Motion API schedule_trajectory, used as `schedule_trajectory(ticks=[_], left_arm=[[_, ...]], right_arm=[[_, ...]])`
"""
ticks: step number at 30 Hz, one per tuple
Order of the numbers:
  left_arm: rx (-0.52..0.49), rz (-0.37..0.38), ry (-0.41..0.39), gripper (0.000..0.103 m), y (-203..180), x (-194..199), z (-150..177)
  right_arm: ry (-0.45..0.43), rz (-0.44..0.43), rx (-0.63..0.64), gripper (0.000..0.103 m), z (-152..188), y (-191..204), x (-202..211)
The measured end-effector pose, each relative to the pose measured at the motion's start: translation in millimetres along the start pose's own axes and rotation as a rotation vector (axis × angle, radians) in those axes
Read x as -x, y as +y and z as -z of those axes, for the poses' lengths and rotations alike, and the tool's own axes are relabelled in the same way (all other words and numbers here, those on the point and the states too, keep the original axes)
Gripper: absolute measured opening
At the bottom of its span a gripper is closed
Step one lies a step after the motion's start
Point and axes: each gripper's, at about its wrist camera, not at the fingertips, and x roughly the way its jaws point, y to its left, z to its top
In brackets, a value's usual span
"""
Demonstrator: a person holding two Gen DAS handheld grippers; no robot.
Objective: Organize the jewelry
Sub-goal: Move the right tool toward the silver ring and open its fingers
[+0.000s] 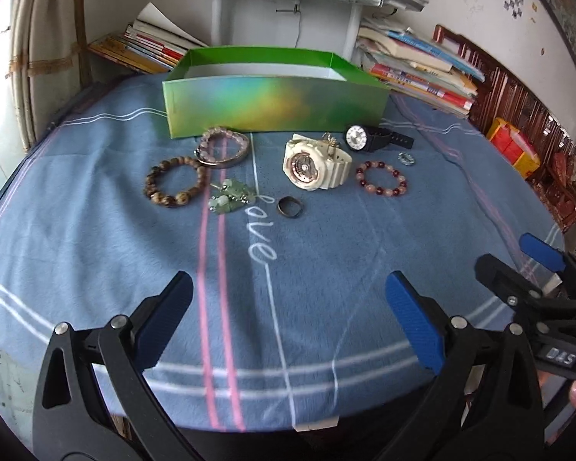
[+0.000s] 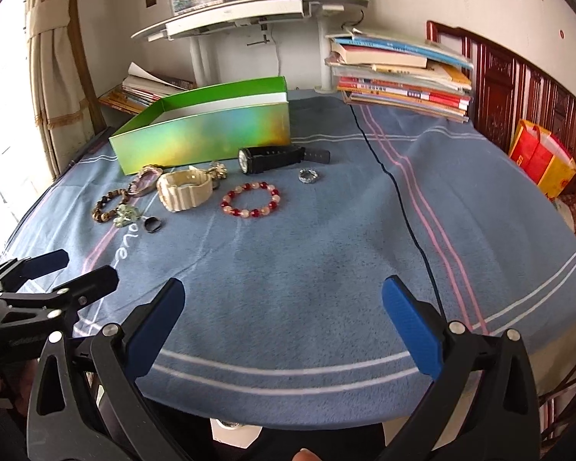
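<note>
1. The left gripper (image 1: 288, 319) hangs low over the near edge of the counter (image 1: 326, 269), which is covered by a blue striped cloth; its jaws stand wide apart and hold nothing.
2. The right gripper (image 2: 284, 322) sits just beside it, to its right, jaws likewise spread and empty.
3. A shiny green box (image 1: 276, 105), open on top and white inside, stands at the far side of the cloth.
4. The jewelry lies in a loose row in front of the box, well apart from both grippers.
5. At the left is a brown bead bracelet (image 1: 172, 186); behind it a pale pink bead bracelet (image 1: 222, 142) rests on a silver bangle (image 1: 226, 163).
6. Pale green earrings (image 1: 230, 196) lie just right of the brown beads, with a dark ring (image 1: 290, 206) beside them.
7. A cream watch (image 1: 313, 161) lies in the middle, dial up and rose-toned.
8. A black watch (image 1: 372, 138) with a white dial lies close before the box's right end.
9. A red-and-pink bead bracelet (image 1: 382, 178) lies right of the cream watch, with a small silver ring (image 1: 406, 159) behind it.
10. Stacks of books (image 2: 399, 77) sit behind the box.
</note>
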Motion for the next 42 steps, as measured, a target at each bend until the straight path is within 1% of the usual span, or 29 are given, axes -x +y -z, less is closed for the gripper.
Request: schedule_trajectory(ticks=[3, 6, 10, 12, 15, 17, 18, 23, 27, 30, 31, 32, 33, 35, 37, 38, 40, 42], left_arm=[[-0.010, -0.037, 0.014, 0.099, -4.0, -15.8, -7.7], [-0.009, -0.051, 0.033, 0.099, -6.5, -30.7, -14.9], [0.000, -0.067, 0.075, 0.093, -7.8, -52.0, -22.3], [-0.008, -0.096, 0.077, 0.093, -9.6, -58.9, -25.8], [-0.009, -0.122, 0.073, 0.093, -11.1, -66.9, -31.8], [-0.004, -0.125, 0.071, 0.092, -10.9, -68.9, -33.7], [0.001, -0.127, 0.073, 0.088, -10.4, -69.4, -35.2], [0.006, -0.132, 0.061, 0.079, -7.6, -68.5, -37.1], [0.006, -0.131, 0.042, 0.079, -7.2, -69.0, -36.2], [0.000, -0.127, 0.042, 0.078, -8.6, -70.2, -37.0], [0.000, -0.126, 0.042, 0.076, -9.1, -70.4, -37.6], [-0.004, -0.125, 0.041, 0.070, -10.3, -70.4, -38.1], [-0.007, -0.125, 0.040, 0.059, -12.0, -69.2, -38.8], [-0.012, -0.123, 0.044, 0.050, -15.1, -66.8, -38.9], [-0.021, -0.119, 0.038, 0.053, -18.0, -65.5, -37.7], [-0.031, -0.120, 0.038, 0.062, -20.0, -65.8, -36.4], [-0.028, -0.116, 0.032, 0.070, -20.2, -67.1, -34.4], [-0.017, -0.117, 0.030, 0.070, -19.0, -68.1, -35.4]], right_arm=[[0.011, -0.001, -0.012, 0.101, -3.2, -8.2, -8.8], [0.017, -0.006, -0.010, 0.101, -8.8, -14.9, -17.1], [0.034, -0.040, -0.019, 0.100, -18.9, -25.1, -28.2], [0.045, -0.056, -0.013, 0.100, -25.2, -29.6, -35.7], [0.067, -0.061, -0.002, 0.099, -34.3, -34.7, -48.7], [0.076, -0.062, -0.001, 0.098, -39.7, -37.9, -55.5], [0.076, -0.060, 0.000, 0.098, -42.6, -39.6, -58.1], [0.062, -0.066, 0.001, 0.098, -52.4, -43.9, -65.7], [0.075, -0.072, -0.014, 0.098, -52.2, -46.4, -73.6], [0.085, -0.073, -0.021, 0.098, -49.8, -47.3, -78.9], [0.089, -0.072, -0.022, 0.098, -49.2, -47.7, -80.5], [0.091, -0.071, -0.023, 0.098, -49.2, -47.5, -81.6], [0.092, -0.070, -0.022, 0.098, -49.2, -47.6, -82.6], [0.094, -0.069, -0.022, 0.098, -49.0, -48.3, -83.4], [0.094, -0.070, -0.027, 0.098, -49.0, -48.7, -83.9], [0.096, -0.072, -0.027, 0.098, -48.7, -48.7, -84.6], [0.100, -0.072, -0.025, 0.098, -48.0, -48.3, -86.2], [0.099, -0.075, -0.025, 0.098, -47.9, -47.6, -85.9]])
